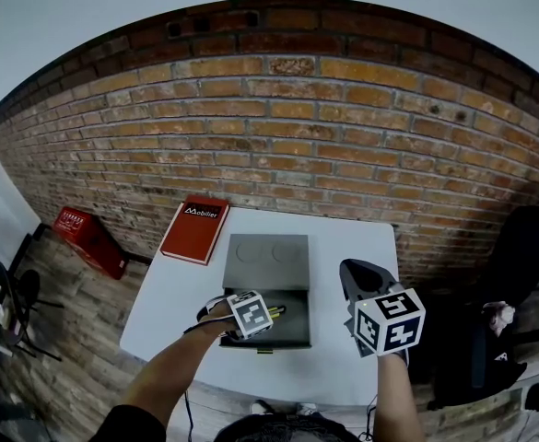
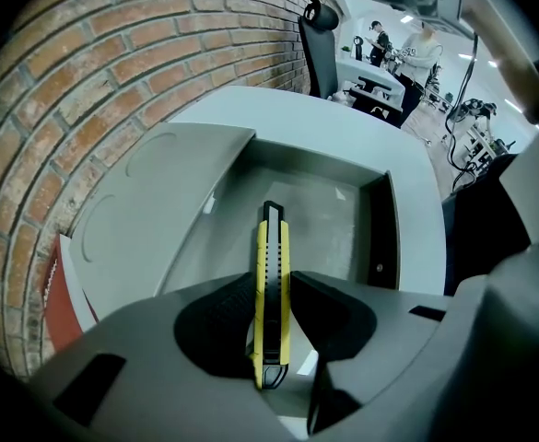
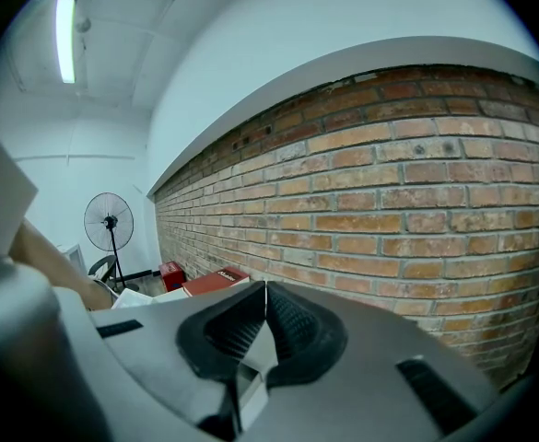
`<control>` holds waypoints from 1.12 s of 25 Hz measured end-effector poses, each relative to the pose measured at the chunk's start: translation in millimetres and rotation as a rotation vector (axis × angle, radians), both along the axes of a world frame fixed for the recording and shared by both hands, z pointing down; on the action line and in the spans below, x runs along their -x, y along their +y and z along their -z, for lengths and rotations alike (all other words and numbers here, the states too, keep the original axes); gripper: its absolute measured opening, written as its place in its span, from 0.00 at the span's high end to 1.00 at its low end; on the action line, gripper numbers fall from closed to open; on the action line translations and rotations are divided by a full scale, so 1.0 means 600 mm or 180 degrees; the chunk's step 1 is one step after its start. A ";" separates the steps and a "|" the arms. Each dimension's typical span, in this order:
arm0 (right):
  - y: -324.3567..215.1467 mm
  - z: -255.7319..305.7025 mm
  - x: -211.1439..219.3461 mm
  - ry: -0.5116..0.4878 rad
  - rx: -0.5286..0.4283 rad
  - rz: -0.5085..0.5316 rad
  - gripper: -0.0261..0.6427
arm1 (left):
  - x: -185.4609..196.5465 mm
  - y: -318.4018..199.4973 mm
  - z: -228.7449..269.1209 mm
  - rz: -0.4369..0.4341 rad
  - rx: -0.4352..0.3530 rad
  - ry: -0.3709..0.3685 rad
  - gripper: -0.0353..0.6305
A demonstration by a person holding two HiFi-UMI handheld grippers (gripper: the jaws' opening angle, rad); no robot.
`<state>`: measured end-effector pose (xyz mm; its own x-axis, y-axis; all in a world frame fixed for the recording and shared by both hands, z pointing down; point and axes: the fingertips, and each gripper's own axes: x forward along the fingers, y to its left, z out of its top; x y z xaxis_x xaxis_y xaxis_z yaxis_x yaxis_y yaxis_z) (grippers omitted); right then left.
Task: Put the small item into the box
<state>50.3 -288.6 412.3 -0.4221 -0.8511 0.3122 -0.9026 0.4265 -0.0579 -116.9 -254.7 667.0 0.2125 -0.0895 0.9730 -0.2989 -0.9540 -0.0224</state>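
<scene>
A yellow and black utility knife (image 2: 272,293) is clamped between the jaws of my left gripper (image 2: 271,316), which is shut on it. The knife points into the open grey box (image 2: 306,219), and the box's lid (image 2: 158,201) lies flat to the left. In the head view my left gripper (image 1: 271,312) hovers over the box (image 1: 267,288) with the knife (image 1: 276,311) just showing. My right gripper (image 1: 361,279) is held above the table's right side, away from the box. Its jaws are shut with nothing between them, and they point at the brick wall (image 3: 407,201).
The white table (image 1: 343,357) stands against the brick wall. A red book (image 1: 194,229) lies at its back left corner and a red crate (image 1: 89,239) sits on the floor to the left. A black office chair (image 2: 322,49) and a standing fan (image 3: 109,224) are nearby.
</scene>
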 end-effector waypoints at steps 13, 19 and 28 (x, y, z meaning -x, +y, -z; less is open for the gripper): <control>0.000 0.009 0.028 -0.0010 -0.0028 0.0105 0.93 | 0.012 -0.017 0.053 0.0210 -0.0288 0.0224 0.74; 0.000 0.016 0.051 0.0000 -0.0047 0.0192 0.93 | 0.021 -0.040 0.105 0.0431 -0.0515 0.0459 0.75; -0.002 0.026 0.079 -0.0001 -0.0079 0.0316 0.93 | 0.024 -0.075 0.211 0.0799 -0.0937 0.0987 0.81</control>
